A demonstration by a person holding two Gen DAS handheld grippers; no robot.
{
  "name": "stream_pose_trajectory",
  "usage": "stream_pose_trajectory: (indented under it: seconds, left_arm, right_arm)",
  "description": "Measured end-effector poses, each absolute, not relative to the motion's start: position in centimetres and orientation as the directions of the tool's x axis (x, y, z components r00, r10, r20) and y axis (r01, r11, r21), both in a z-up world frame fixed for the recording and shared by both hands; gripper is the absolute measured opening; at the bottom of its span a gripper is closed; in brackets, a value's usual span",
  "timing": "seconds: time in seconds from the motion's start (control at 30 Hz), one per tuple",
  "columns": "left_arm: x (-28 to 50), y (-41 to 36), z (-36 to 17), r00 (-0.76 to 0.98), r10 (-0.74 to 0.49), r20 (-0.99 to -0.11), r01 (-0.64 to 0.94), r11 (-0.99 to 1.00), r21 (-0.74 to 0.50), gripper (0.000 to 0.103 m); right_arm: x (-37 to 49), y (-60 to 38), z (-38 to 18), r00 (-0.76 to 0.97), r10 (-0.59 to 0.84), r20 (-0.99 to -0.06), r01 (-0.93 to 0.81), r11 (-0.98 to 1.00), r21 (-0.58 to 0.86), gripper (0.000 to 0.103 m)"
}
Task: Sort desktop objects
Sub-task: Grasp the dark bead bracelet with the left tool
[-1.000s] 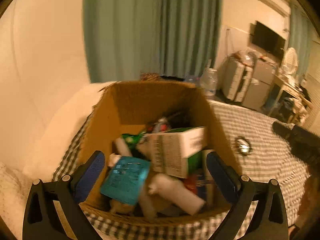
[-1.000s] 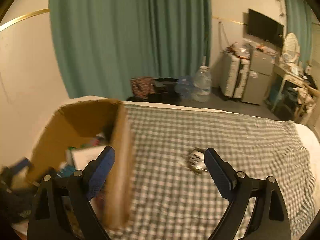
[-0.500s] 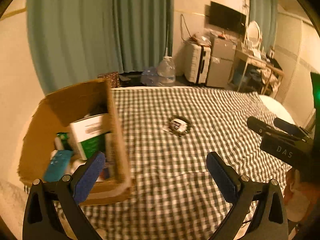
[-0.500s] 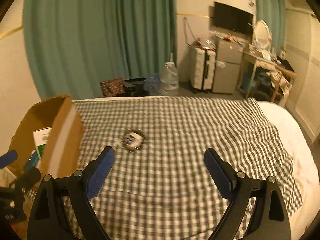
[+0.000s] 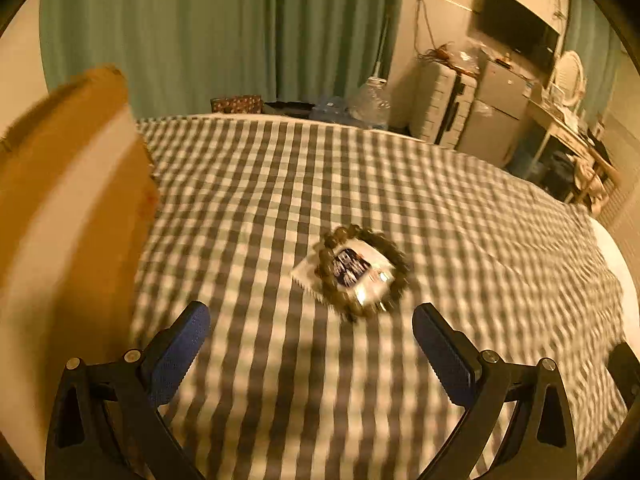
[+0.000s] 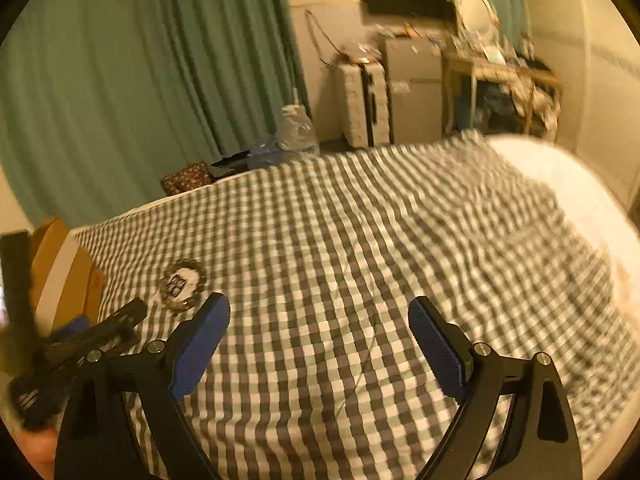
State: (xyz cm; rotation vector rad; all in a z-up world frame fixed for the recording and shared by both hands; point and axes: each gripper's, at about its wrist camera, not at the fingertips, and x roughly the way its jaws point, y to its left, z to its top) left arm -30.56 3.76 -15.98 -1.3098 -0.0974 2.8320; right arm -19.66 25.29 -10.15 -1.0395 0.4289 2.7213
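bead ring (image 5: 362,272) flat on packet (image 5: 344,270), roundish

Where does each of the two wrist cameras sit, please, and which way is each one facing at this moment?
Left wrist: sits behind the open left gripper, looking down and forward over the grey-and-white checked cloth at the dark beaded bracelet on a small white packet; brown cardboard box at left.
Right wrist: sits behind the open right gripper, rolled, facing bare cloth; the left gripper shows at lower left.
Shared: bracelet, box, cloth, green curtain.
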Motion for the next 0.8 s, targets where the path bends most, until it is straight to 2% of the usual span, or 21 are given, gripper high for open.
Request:
stream_pose_trajectory:
  seconds: [0.07,0.17,0.3,0.4,0.57,0.67,0.73,0.8]
  left_arm:
    - [-32.1,3.8,-17.5,-0.667,-0.034,-0.744,0.027,-0.999,0.022,0.103]
    - [-33.0,4.0,-19.0,-0.680,-0.122,-0.723,0.035,-0.990,0.134,0.103]
    - [-32.8,3.4,-20.2,-0.655,-0.236,-0.718,0.059,-0.963,0.263,0.103]
    - [-32.3,4.1,-20.6,-0.657,-0.269,-0.704,0.044,-0.946,0.321,0.103]
    - [-31.3,3.4,-18.5,-0.697,-0.159,-0.699,0.018,-0.979,0.204,0.103]
    - [-31.5,2.1,-16.8,-0.731,-0.063,-0.680,0.047,-0.998,0.042,0.103]
    - [-32.4,1.6,-17.3,-0.718,0.001,-0.696,0.069,-0.995,-0.072,0.103]
    - [-33.8,2.2,-19.2,-0.690,0.027,-0.723,0.040,-0.996,-0.075,0.102]
  right_arm:
    - [-20.6,26.2,-11.5,-0.720,0.082,-0.690,-0.326,-0.917,0.231,0.091]
    - [-22.0,25.8,-12.2,-0.716,0.135,-0.685,-0.348,-0.920,0.182,0.091]
    - [-23.9,24.0,-12.7,-0.722,0.135,-0.679,-0.312,-0.939,0.145,0.091]
    - [-25.0,22.5,-13.2,-0.718,0.118,-0.686,-0.286,-0.949,0.135,0.091]
    - [-24.7,21.1,-13.0,-0.720,0.127,-0.682,-0.273,-0.956,0.110,0.091]
    - [-24.2,21.4,-12.6,-0.723,0.131,-0.678,-0.286,-0.951,0.121,0.091]
    - [-24.2,21.5,-12.5,-0.715,0.127,-0.688,-0.290,-0.949,0.126,0.091]
    - [-24.2,21.6,-12.5,-0.715,0.134,-0.686,-0.295,-0.948,0.122,0.091]
